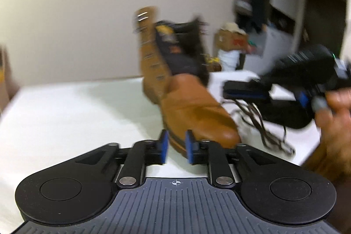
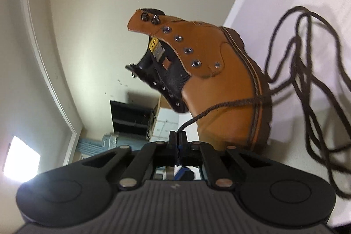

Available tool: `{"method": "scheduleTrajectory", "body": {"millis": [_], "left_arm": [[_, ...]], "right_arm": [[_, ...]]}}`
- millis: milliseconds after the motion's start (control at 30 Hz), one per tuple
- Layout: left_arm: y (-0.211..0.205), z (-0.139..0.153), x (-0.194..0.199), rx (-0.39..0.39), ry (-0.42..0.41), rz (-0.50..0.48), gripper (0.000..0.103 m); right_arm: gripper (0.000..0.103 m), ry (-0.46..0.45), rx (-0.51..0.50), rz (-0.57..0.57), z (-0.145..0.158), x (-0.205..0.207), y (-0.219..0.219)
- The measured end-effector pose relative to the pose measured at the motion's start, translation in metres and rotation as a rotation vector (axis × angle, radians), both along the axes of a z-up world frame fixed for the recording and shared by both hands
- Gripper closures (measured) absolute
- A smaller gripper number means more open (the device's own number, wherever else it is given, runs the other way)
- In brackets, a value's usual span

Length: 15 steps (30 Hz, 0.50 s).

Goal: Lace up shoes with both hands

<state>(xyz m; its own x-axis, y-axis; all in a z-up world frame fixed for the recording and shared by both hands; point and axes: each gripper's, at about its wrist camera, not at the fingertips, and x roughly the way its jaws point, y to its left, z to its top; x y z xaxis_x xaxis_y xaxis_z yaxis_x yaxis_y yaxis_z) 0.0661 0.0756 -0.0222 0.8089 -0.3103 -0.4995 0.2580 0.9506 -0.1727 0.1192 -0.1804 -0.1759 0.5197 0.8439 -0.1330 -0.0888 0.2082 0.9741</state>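
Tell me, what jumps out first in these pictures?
A tan work boot on a white table, its eyelets empty and tongue flopped open. A long dark lace lies in loose loops beside it, one end pinched in the shut right gripper. The left gripper stands open at the boot's toe.

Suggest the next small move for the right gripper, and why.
Probably carry the lace tip toward the lowest eyelet on the boot. The right gripper is shut on the lace end, and every visible eyelet is unthreaded. The left gripper is open at the toe.
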Motion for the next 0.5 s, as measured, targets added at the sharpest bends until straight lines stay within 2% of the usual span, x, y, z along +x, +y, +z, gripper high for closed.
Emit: {"method": "scheduleTrajectory", "body": {"millis": [67,200,267,333,500], "left_arm": [[0.019,-0.001,0.017,-0.063,0.041,0.051,0.074],[0.063,0.008,0.051,-0.258,0.162,0.158,0.066],[0.070,0.013,0.059,-0.301,0.198,0.182,0.066],[0.077,0.026,0.073,-0.363,0.283,0.220,0.066],[0.072,0.065,0.098,-0.422,0.436,0.251,0.065]], "right_arm": [[0.101,-0.016,-0.008,0.003,0.002,0.008,0.007],[0.101,0.010,-0.024,-0.015,0.007,0.017,0.013],[0.101,0.062,-0.010,-0.035,0.008,0.020,0.013],[0.101,0.116,0.008,-0.061,0.010,0.020,0.013],[0.101,0.265,0.048,-0.126,0.029,0.014,0.006]]}}
